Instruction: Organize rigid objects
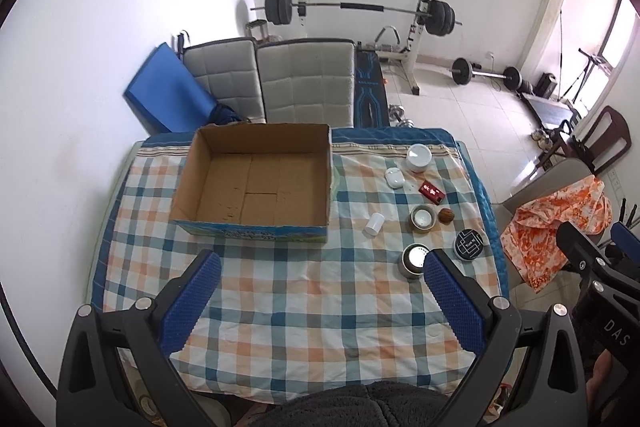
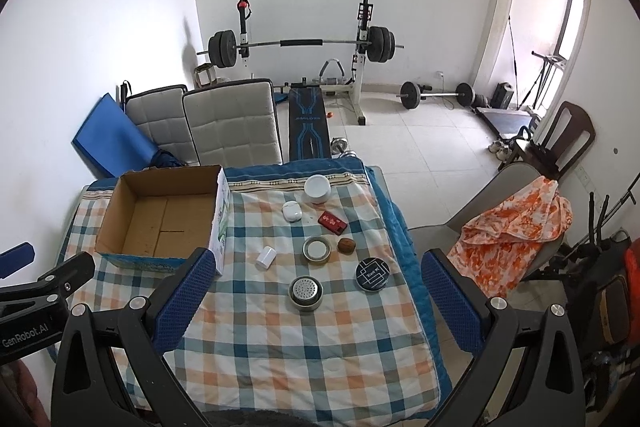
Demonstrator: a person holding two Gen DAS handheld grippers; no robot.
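An empty cardboard box (image 1: pixel 256 179) (image 2: pixel 160 215) sits at the back left of the checkered tablecloth (image 1: pixel 300 299) (image 2: pixel 280 339). To its right lie several small objects: a white round container (image 1: pixel 419 157) (image 2: pixel 317 189), a white earbud case (image 1: pixel 393 177) (image 2: pixel 291 211), a red box (image 1: pixel 431 192) (image 2: pixel 333 220), a metal ring lid (image 1: pixel 423 217) (image 2: pixel 317 249), a brown nut (image 1: pixel 446 215) (image 2: pixel 346 245), a white cylinder (image 1: pixel 374 224) (image 2: pixel 266 257), a black round tin (image 1: pixel 469 243) (image 2: pixel 372 273) and a metal strainer cup (image 1: pixel 414 259) (image 2: pixel 306 292). My left gripper (image 1: pixel 320 263) and right gripper (image 2: pixel 314 263) are open and empty, above the near table.
Two grey padded chairs (image 1: pixel 280 83) (image 2: pixel 224 123) stand behind the table. A chair with an orange cloth (image 1: pixel 556 227) (image 2: pixel 516 227) stands at the right. A barbell rack (image 1: pixel 360 11) (image 2: pixel 304 47) and weights stand at the back of the room.
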